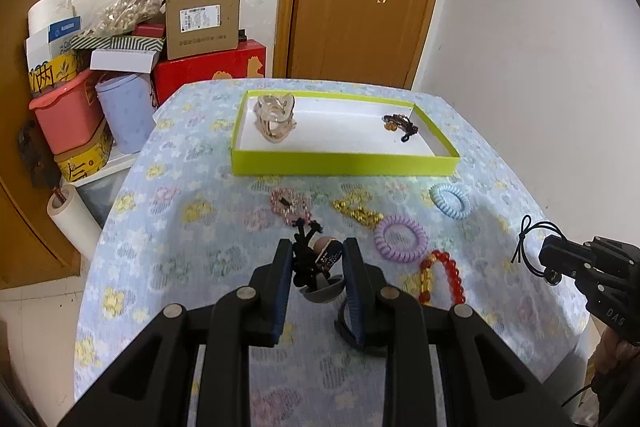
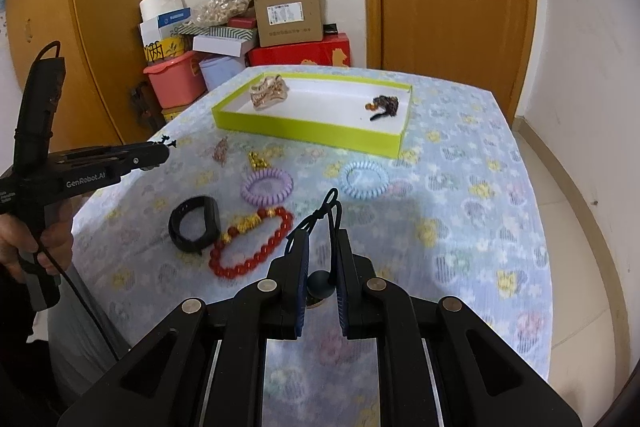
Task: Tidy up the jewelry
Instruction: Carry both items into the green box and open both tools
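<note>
Dangling from right gripper (image 2: 322, 247): black cord (image 2: 326, 211).

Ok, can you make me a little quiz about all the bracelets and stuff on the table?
1. True or false: the green tray already has two things in it.
2. Which hair tie lies nearer the tray: A the blue coil hair tie or B the purple coil hair tie?
3. Fill in: the right hand-held gripper holds a black elastic cord with a round ____ at its end.

Key
1. True: a clear hair claw and a dark beaded piece.
2. A.
3. Button. The left hand-held gripper holds a different thing, a black corded charm.
</note>
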Available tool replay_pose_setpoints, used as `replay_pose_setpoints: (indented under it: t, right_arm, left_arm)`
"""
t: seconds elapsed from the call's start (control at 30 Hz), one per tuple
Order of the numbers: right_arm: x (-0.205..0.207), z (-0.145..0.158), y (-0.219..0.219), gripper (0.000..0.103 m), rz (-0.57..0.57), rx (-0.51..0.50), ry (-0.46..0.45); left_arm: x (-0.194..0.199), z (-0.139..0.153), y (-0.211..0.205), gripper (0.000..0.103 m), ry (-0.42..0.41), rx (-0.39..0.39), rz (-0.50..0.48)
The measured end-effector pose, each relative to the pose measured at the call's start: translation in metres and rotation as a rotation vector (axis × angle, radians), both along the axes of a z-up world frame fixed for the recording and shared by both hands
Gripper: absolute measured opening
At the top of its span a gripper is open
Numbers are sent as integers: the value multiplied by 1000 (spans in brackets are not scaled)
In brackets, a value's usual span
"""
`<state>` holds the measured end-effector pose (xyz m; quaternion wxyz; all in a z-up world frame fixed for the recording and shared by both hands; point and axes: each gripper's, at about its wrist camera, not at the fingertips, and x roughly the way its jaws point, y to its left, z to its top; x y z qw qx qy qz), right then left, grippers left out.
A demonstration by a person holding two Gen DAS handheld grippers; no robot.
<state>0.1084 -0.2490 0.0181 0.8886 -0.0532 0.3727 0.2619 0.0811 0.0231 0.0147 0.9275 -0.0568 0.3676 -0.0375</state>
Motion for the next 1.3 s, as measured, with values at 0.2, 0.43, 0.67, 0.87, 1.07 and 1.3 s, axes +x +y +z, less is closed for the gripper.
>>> replay_pose_setpoints:
  t: [0.2, 0.43, 0.67, 0.87, 1.07, 1.3]
  right_arm:
    - [23, 8, 8, 12, 14, 11, -17]
    - [64, 17, 19, 12, 13, 11, -48]
    - [112, 16, 29, 13, 8, 4, -49]
    - [150, 7, 37, 13, -8, 2, -26]
    - [184, -14, 46, 13, -12, -8, 30]
    - [205, -39, 55, 13, -18, -44, 96]
  left_arm:
    - [29, 9, 2, 26, -12, 15, -12]
    - [79, 15, 3, 26, -14, 25, -32]
    - [127, 13, 0, 26, -6, 35, -60]
    - [156, 3, -3, 26, 15, 32, -80]
    - [175, -15, -1, 26, 64, 29, -85]
    - [186, -34, 14, 26, 121, 55, -39]
